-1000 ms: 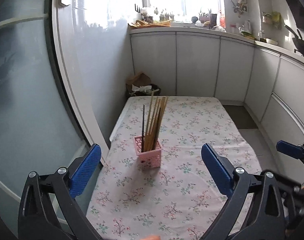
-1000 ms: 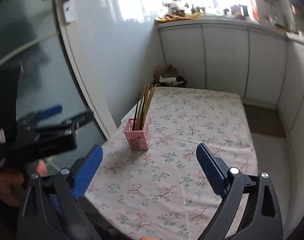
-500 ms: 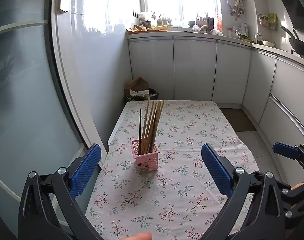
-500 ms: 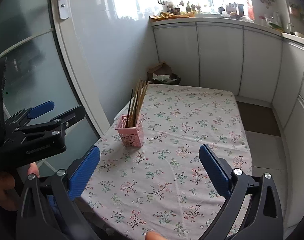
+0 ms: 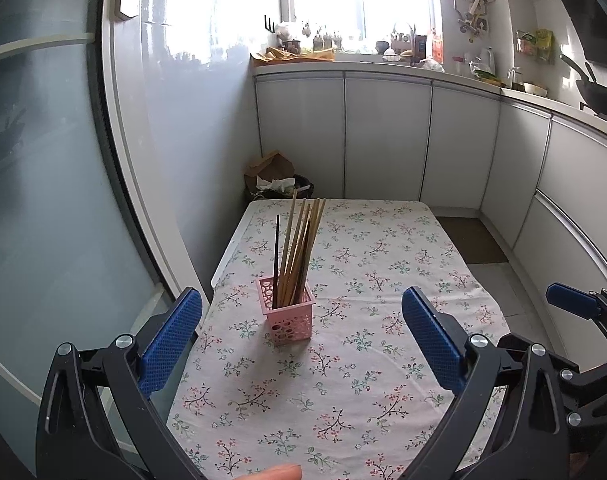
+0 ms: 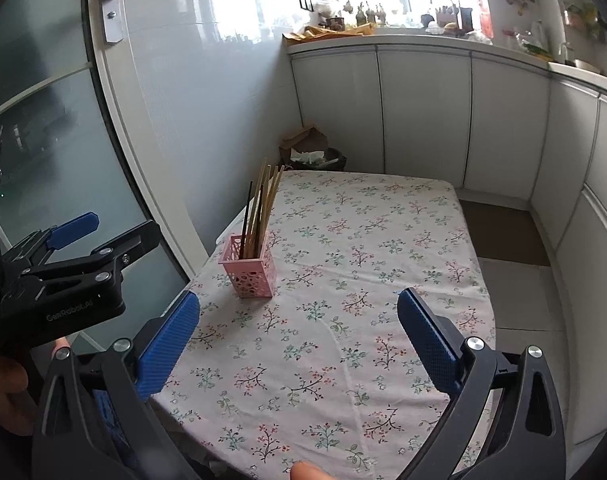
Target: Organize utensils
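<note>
A pink perforated holder [image 5: 288,318] stands upright on the floral tablecloth [image 5: 383,264], near the table's left edge. It holds several wooden chopsticks [image 5: 301,240] and one black one, leaning right. My left gripper [image 5: 301,336] is open and empty, above the near part of the table, short of the holder. My right gripper [image 6: 299,338] is open and empty, further right, with the holder [image 6: 250,266] and chopsticks [image 6: 263,204] ahead to its left. The left gripper also shows at the left of the right wrist view [image 6: 69,264].
A glass door [image 6: 43,128] and white tiled wall run close along the table's left side. A bin with a paper bag [image 5: 277,174] sits beyond the far edge. White cabinets [image 5: 387,136] line the back and right.
Both grippers have drawn back and risen a little, so the holder looks farther and lower. Both stay open and empty. The holder has not moved.
</note>
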Demonstrator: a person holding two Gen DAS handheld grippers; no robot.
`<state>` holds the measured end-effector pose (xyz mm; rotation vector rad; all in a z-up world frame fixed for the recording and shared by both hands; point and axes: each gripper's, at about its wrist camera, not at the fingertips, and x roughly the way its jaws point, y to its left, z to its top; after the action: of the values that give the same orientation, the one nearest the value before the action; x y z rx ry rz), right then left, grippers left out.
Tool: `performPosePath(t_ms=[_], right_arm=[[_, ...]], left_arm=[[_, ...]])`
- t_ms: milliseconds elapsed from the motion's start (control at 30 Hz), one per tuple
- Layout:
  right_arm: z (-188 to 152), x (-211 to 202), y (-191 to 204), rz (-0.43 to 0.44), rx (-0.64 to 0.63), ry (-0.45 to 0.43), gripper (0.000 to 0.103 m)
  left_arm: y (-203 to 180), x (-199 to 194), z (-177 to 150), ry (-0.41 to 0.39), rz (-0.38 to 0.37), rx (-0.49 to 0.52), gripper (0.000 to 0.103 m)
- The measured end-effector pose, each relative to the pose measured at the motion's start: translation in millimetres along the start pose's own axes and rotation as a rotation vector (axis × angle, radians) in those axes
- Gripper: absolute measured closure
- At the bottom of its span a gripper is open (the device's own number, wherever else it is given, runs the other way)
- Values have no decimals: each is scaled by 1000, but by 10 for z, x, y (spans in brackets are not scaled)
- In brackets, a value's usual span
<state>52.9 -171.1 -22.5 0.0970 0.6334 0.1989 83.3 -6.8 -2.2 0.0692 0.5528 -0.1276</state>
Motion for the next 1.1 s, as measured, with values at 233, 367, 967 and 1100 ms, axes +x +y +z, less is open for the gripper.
performPosePath(t_ms=[233,367,967,1100], right_arm=[[3,-5,-12,-40,-1,-6,7],[7,-10,-34,-50,4,-7,7],[13,-22,-18,-62,-1,-7,7],[13,-23,-29,-62,-1,-8,7]], left_arm=[[-25,-7,17,7,-4,-2,7],[-34,-6,18,12,-4,-1,7],[-67,-23,23,11,-16,1,7],[-73,-19,21,11,-18,0,7]])
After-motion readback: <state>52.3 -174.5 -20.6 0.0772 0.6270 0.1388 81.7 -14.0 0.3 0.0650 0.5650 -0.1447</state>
